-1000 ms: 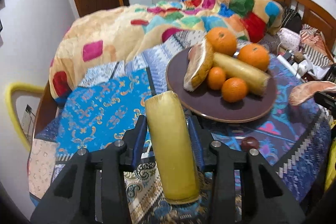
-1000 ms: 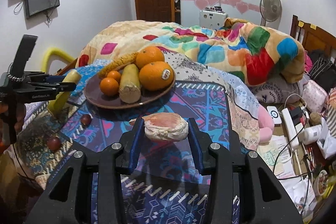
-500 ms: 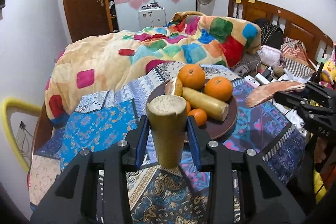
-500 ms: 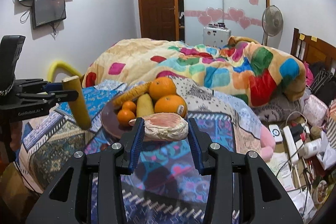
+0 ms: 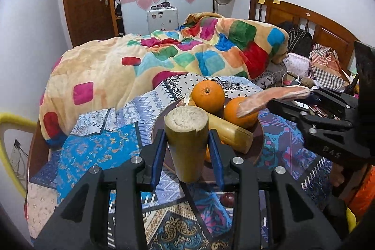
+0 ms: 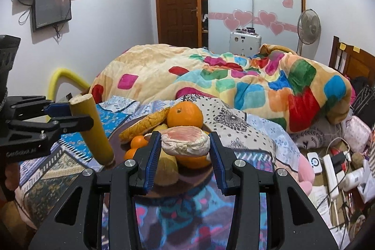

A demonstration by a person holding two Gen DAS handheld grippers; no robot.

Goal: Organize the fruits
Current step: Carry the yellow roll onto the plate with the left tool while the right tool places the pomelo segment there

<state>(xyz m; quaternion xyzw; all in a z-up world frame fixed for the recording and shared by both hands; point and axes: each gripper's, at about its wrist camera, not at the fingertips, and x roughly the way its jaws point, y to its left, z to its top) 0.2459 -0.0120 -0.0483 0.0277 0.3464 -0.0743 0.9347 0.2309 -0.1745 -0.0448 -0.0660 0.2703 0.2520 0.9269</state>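
**Fruit held over the plate by both claws**

Fruit sits piled on a dark brown plate (image 5: 256,132) resting on a patterned bed cover (image 5: 98,149). Two large oranges (image 5: 208,93) at the back, a yellowish cane stick (image 5: 230,132) lying across the plate in front of them, small oranges (image 6: 138,141) low at the near left in the right wrist view.

Left gripper (image 5: 187,149): clamped on a second cane stick (image 5: 186,144), upright with a slight tilt, cut end up, held off the cover at the plate's near edge.

Right gripper (image 6: 185,151): clamped on a pinkish pomelo wedge (image 6: 185,141), pale rind below, held level above the plate. From the left wrist view the wedge overlaps the right-hand orange; touching or apart, cannot tell.

Small dark red fruit (image 5: 227,198) lies on the cover beside the plate. Bright patchwork blanket (image 5: 187,55) heaped behind.
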